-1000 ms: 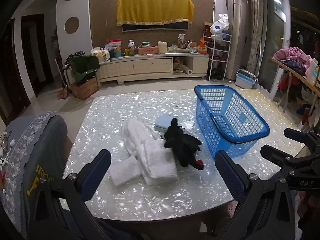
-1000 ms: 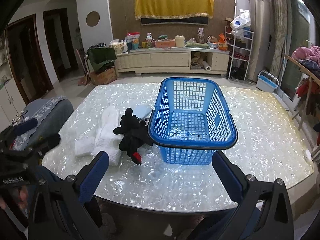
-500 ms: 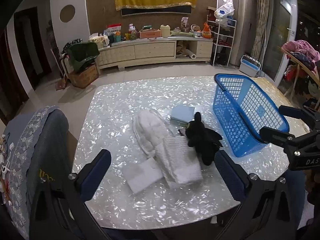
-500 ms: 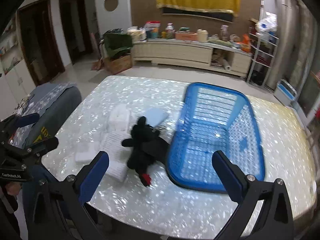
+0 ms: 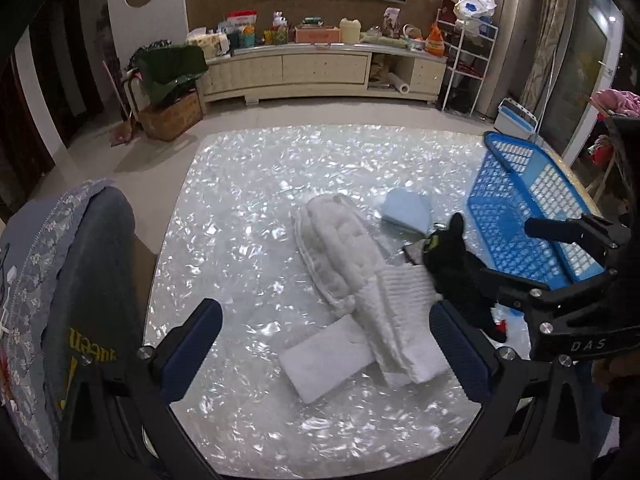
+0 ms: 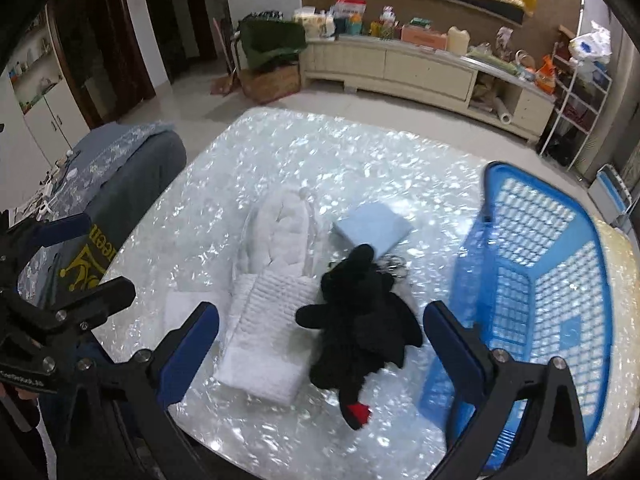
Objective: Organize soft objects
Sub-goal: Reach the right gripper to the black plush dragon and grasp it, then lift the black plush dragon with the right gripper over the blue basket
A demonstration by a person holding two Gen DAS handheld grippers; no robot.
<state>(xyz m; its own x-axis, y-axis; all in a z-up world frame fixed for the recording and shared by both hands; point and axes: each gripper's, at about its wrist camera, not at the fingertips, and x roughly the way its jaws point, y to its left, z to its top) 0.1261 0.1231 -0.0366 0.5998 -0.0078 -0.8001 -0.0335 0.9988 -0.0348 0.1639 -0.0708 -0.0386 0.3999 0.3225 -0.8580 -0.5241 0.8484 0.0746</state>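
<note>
In the right wrist view, the right gripper (image 6: 320, 344) is seen at the bottom of the frame with its jaws spread wide and nothing held between them. Compared with a second ago, the view has been brought lower and swung leftward, so that the black plush toy (image 6: 360, 320) is now framed between the fingers rather than the blue basket (image 6: 540, 300), which has been displaced to the right edge. This is judged to be the approach for a first pick; nothing has yet been placed in the basket.

In the left wrist view, the left gripper (image 5: 326, 344) is likewise spread and empty, positioned over the folded white towels (image 5: 384, 312) near the lower centre.

The plush toy is lying on the worktop (image 6: 280, 152), touching the right side of the ribbed white towel (image 6: 272, 320) and just beside the basket. Its long axis is seen to run from upper centre to lower centre of the right wrist frame, slightly tilted, with the red-tipped tail (image 6: 358, 412) pointing toward the camera and the head pointing away.

Farther up, the quilted white bundle (image 6: 284, 232) is laid roughly parallel, its long axis pointing away. Beyond it, the light blue folded cloth (image 6: 374, 228) is lying flat, close beside the toy's head.
</note>
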